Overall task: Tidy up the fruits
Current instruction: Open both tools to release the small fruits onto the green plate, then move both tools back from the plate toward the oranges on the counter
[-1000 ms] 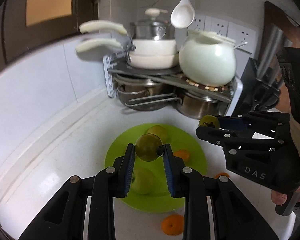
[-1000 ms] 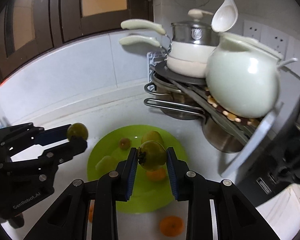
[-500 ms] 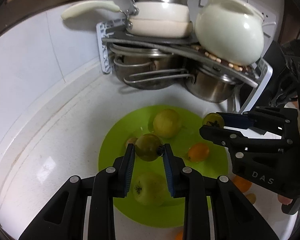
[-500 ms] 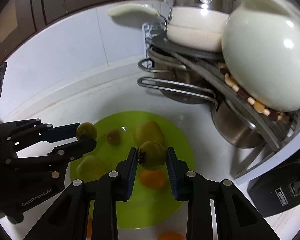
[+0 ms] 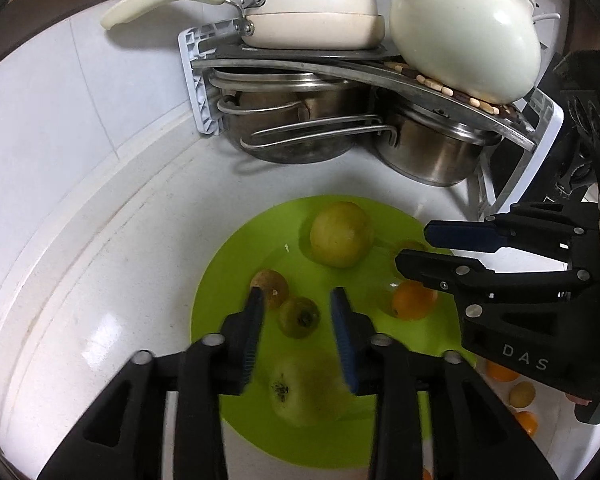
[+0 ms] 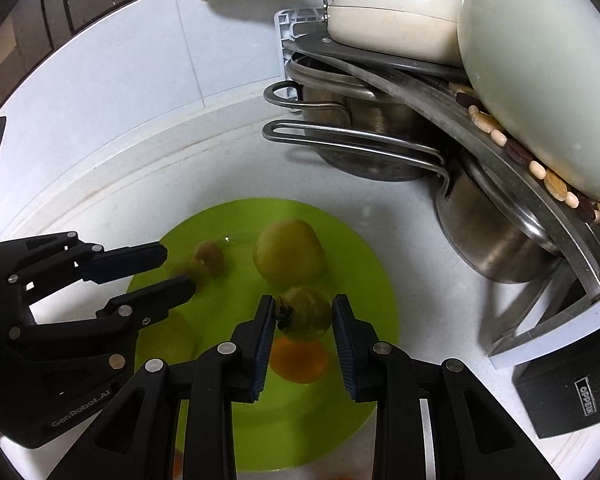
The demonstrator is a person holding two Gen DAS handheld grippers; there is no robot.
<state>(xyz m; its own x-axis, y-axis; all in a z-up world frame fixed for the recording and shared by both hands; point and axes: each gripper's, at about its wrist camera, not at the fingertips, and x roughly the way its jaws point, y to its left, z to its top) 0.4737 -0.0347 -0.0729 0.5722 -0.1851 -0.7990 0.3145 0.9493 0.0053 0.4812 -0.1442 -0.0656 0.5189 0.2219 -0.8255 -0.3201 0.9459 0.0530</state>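
Lime-green plate on the white counter, below the pot rack. On it lie two large green fruits — one at the far side, one near. Your left gripper is spread wide, pads clear of the small green fruit lying on the plate between them, beside a brownish fruit. Your right gripper brackets a small green fruit — whether the pads grip it, you cannot tell. An orange lies beneath.

Pot rack close behind plate
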